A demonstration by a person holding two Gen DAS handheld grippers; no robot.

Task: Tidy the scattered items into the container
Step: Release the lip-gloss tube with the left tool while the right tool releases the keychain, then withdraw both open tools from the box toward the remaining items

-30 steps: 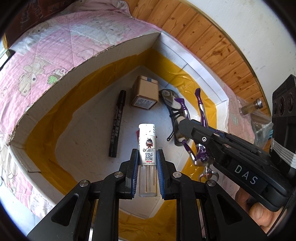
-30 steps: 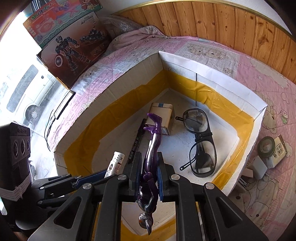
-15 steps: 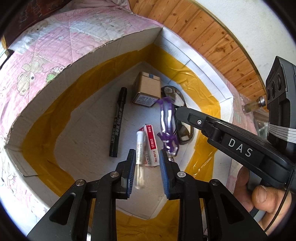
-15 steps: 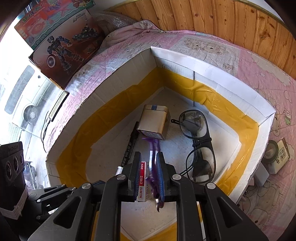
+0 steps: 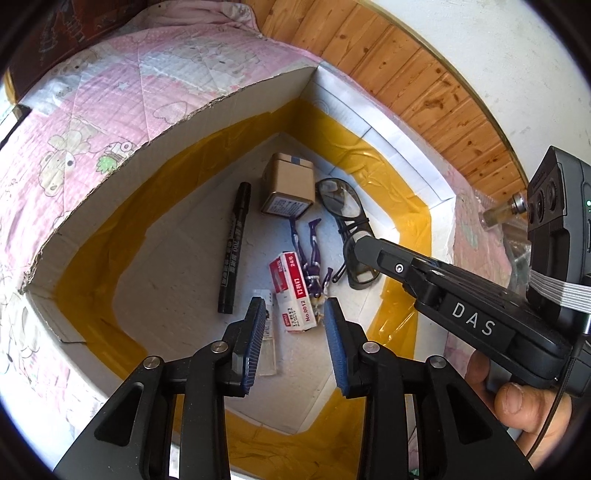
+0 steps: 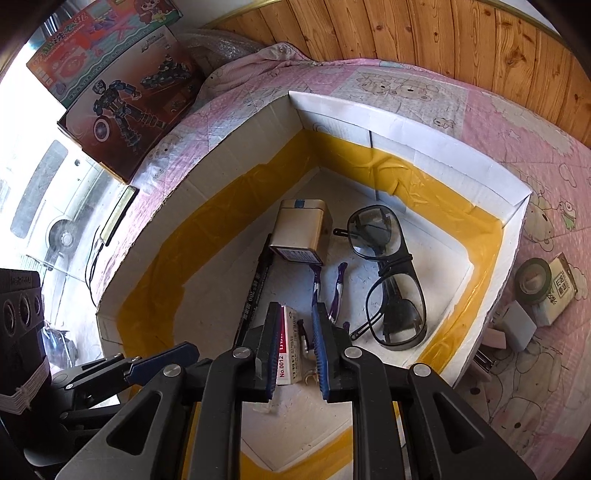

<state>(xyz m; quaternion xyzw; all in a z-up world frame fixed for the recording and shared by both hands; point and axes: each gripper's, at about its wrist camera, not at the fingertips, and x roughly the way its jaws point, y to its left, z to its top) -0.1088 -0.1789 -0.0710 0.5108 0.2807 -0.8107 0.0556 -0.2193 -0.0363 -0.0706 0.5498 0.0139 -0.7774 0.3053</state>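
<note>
A white cardboard box (image 5: pixel 207 107) (image 6: pixel 406 133) with yellow tape inside holds a black marker (image 5: pixel 233 251) (image 6: pixel 255 291), a brown tin (image 5: pixel 290 188) (image 6: pixel 301 229), glasses (image 5: pixel 347 229) (image 6: pixel 391 277), a red-white staple box (image 5: pixel 293 295) (image 6: pixel 290 350), a purple figure (image 5: pixel 314 258) (image 6: pixel 338 291) and a clear lighter (image 5: pixel 267 339). My left gripper (image 5: pixel 295 343) is open and empty above the box floor. My right gripper (image 6: pixel 295 350) is open and empty above the staple box and figure; it also shows in the left wrist view (image 5: pixel 443 295).
The box sits on a pink quilt (image 6: pixel 535 155). Outside its right wall lie a tape roll (image 6: pixel 533 275), a small carton (image 6: pixel 563 284), grey blocks (image 6: pixel 517 325) and a small bottle (image 5: pixel 502 212). Toy boxes (image 6: pixel 118 85) lean at the back left. Wood panelling (image 6: pixel 443 33) is behind.
My left gripper opened and dropped the lighter onto the box floor. My right gripper opened and dropped the purple figure, which now lies beside the staple box.
</note>
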